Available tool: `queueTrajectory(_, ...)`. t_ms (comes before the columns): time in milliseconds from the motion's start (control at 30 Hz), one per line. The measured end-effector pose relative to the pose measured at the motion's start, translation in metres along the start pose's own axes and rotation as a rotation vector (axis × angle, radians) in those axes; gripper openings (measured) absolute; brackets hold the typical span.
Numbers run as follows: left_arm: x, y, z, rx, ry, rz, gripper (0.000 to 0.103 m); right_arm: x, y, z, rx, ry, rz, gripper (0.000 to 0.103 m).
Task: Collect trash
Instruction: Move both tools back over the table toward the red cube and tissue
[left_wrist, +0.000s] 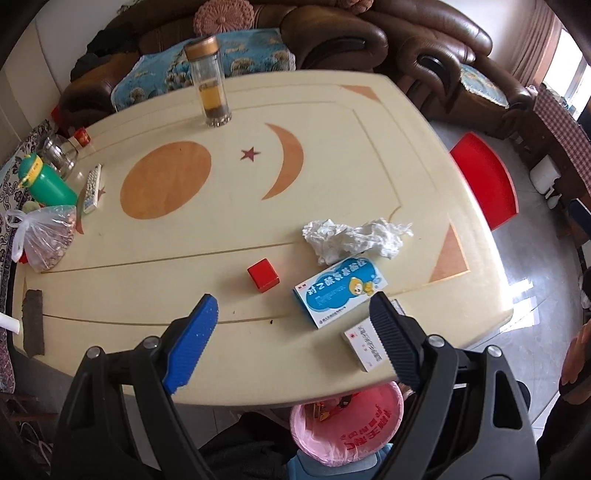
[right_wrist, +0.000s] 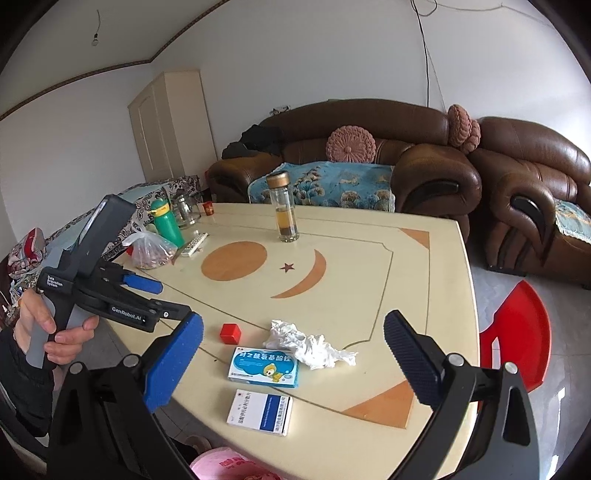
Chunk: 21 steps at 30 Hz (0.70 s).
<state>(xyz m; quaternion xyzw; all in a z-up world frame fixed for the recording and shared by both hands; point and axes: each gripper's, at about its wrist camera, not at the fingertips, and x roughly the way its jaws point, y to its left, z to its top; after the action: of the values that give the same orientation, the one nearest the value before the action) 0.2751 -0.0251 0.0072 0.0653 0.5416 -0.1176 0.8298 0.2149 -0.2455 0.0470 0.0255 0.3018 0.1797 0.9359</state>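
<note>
On the table's (left_wrist: 332, 122) near right part, the crumpled tissue (left_wrist: 354, 240) lies just beyond two boxes: light, soft, squashy, so pinch its bunched middle. Both left gripper (left_wrist: 291, 306) and right gripper (right_wrist: 295, 328) are spread, empty.

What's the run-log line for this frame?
phase: approach | left claw: open, empty | right claw: open, empty | crumpled tissue, blue box, white box, red cube: on table | pink-lined bin: below near edge
</note>
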Motion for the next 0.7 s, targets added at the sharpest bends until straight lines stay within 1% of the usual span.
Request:
queueTrajectory(200,0.035,0.007,0.009,-0.009,0.053,0.004,0.082,0.034,-0.011,-0.005,0.015,0.045,0.008,0.096)
queueTrajectory(467,0.071,0.017,0.018,-0.03,0.103,0.017,0.082,0.074,-0.021,-0.011,0.033,0.101,0.025,0.096)
queueTrajectory(700,0.107,0.026,0.023,-0.063,0.156,0.022,0.082,0.118,-0.029,-0.019,0.03,0.18,0.034,0.096)
